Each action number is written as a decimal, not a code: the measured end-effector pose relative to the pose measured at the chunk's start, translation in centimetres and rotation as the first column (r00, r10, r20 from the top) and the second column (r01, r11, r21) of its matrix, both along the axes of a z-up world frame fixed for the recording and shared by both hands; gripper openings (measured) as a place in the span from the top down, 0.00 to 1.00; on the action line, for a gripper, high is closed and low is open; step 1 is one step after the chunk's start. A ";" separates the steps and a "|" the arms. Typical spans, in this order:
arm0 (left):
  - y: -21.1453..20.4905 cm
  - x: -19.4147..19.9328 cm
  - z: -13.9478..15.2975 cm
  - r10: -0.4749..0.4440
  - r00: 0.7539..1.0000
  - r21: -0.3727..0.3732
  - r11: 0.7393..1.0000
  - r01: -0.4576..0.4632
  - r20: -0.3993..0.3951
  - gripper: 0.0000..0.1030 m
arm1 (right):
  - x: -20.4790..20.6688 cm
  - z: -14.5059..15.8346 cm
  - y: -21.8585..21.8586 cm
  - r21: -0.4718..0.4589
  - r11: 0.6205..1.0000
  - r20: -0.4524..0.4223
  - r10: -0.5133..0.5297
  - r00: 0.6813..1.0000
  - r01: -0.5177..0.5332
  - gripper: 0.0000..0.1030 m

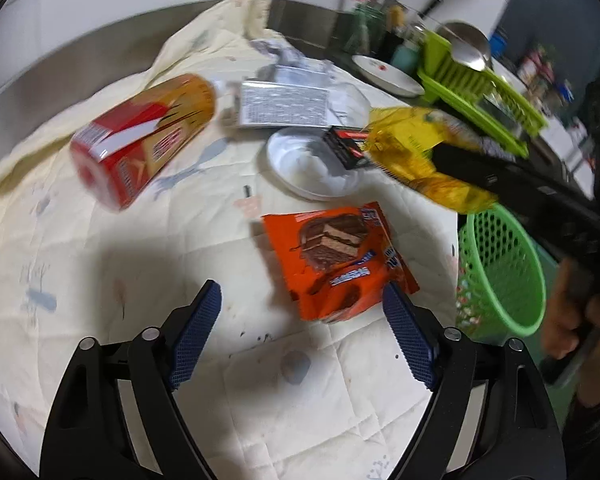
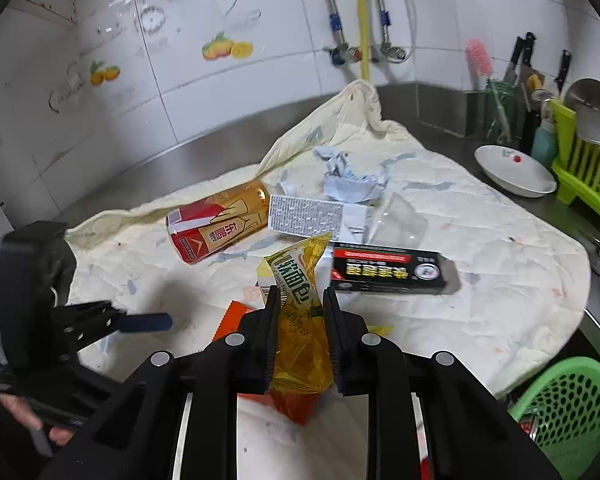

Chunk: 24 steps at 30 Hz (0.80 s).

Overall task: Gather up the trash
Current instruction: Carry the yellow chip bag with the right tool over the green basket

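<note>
Right tongs (image 2: 298, 312) clamping yellow wrapper (image 2: 300, 320), left tongs (image 1: 302, 308) wide open, empty, orange wrapper (image 1: 336, 260) just ahead

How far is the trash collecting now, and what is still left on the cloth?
Done: uncertain; the green mesh basket shows little inside. In hand: the right gripper is shut on the yellow bread wrapper. The left gripper is open. Left: orange snack packet, red-gold can, black box, crumpled paper.
</note>
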<state>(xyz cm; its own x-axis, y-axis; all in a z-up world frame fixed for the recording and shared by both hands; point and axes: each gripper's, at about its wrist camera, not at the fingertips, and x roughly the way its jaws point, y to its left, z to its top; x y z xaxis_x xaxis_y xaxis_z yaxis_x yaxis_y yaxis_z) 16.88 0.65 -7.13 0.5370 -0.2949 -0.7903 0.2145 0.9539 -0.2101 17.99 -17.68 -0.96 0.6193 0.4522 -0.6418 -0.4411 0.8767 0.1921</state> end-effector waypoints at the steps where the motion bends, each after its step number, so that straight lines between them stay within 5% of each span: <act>1: -0.3 0.1 0.1 -0.022 1.000 0.021 1.000 0.022 0.013 0.16 | -0.5 0.2 -0.4 0.000 1.000 0.007 -0.005 1.000 0.005 0.79; 5: -1.9 0.3 0.8 -0.186 0.981 0.100 0.979 0.179 0.058 0.08 | -2.1 1.0 -2.5 0.006 1.000 0.017 -0.029 0.999 0.029 0.79; 11: -4.0 1.5 0.3 -0.402 0.915 0.183 0.903 0.388 0.041 0.06 | -3.9 1.3 -5.7 0.012 0.997 0.008 -0.074 0.997 0.074 0.79; 24: -6.3 3.9 -1.4 -0.598 0.801 0.280 0.766 0.579 -0.025 0.05 | -7.5 -1.3 -14.7 -0.017 0.958 -0.042 -0.286 0.957 0.285 0.79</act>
<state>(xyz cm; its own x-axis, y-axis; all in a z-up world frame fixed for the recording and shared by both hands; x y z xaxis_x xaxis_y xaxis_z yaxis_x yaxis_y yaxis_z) 20.80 -5.69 -8.56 0.3767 -0.3583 -0.8543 0.7558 0.6521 0.0598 10.47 -32.34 -2.26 0.6933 0.2533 -0.6747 -0.1635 0.9671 0.1951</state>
